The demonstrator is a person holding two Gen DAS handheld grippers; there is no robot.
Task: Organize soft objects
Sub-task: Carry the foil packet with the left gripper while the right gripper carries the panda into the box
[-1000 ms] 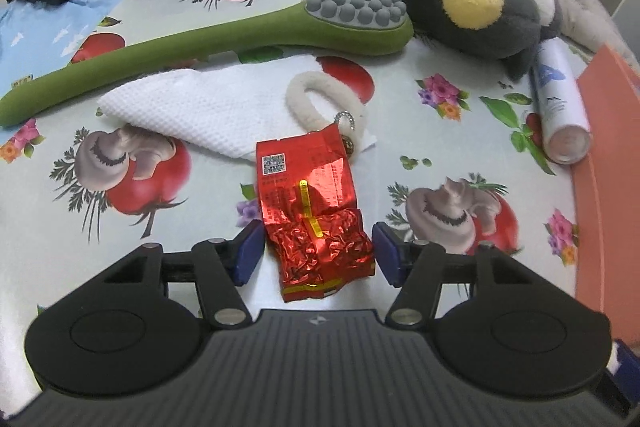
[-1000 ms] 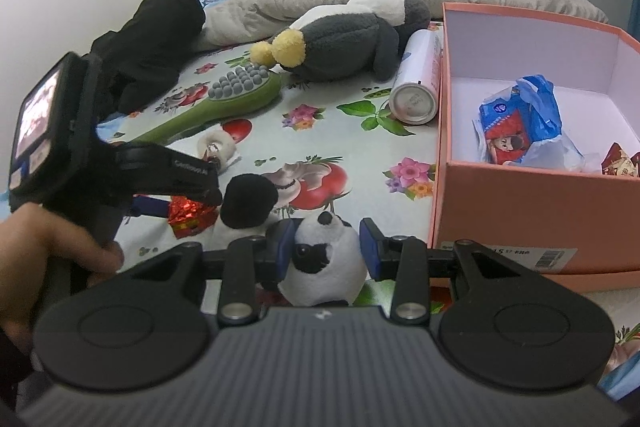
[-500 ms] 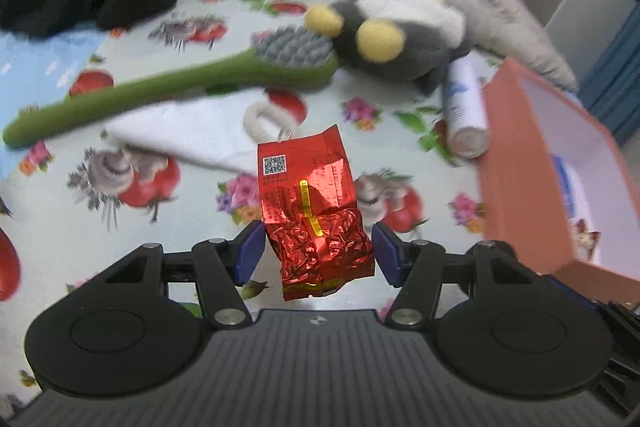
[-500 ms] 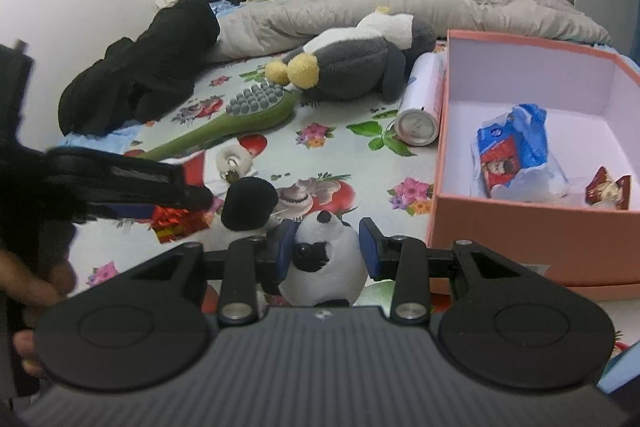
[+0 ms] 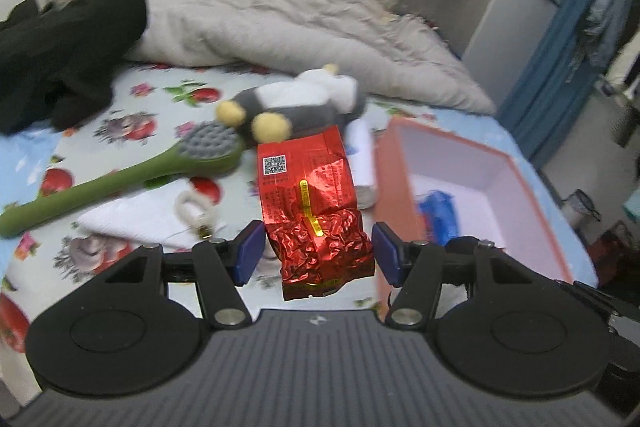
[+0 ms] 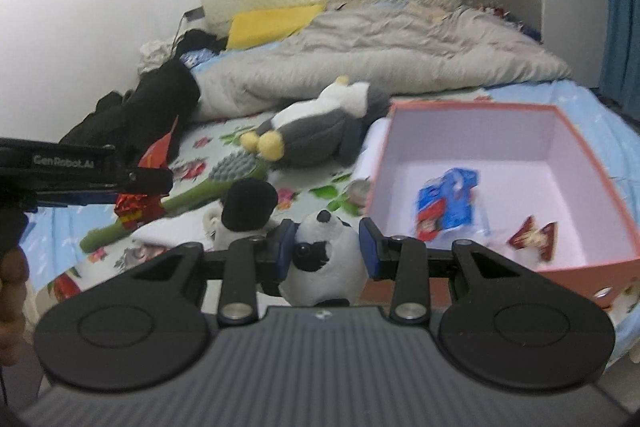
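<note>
A: Left gripper (image 5: 318, 253): jaws clamped on a red foil packet (image 5: 314, 211), blue pads against its crumpled lower half. The packet stands upright between the fingers, clear of the bed sheet (image 5: 132, 131).

B: Confirmed from the right wrist view. The packet (image 6: 138, 205) hangs under the left gripper's black arm, above the green brush.

A: Right gripper (image 6: 326, 253)?

B: Jaws closed on a small panda plush (image 6: 324, 257), pads pressing both sides of its head. A black ear (image 6: 250, 205) sticks out past the left finger. It too is off the sheet.

A: Pink box (image 5: 460, 183) sits at the right edge of the bed, open side up. Inside: a blue-and-red snack bag (image 6: 448, 203) mid-floor, and a small dark red wrapper (image 6: 532, 237) near the front wall.

B: On the sheet, left of the box: a grey-and-white plush with yellow feet (image 5: 296, 103), the green massage brush (image 5: 132, 175) just beside it, a white towel (image 5: 136, 215) under a fluffy white ring (image 5: 192, 203).

A: A white can (image 5: 362, 163) lies against the box's left wall, partly hidden by the packet.

B: A grey blanket (image 6: 372, 63) and black clothing (image 5: 64, 43) are heaped toward the head of the bed.
</note>
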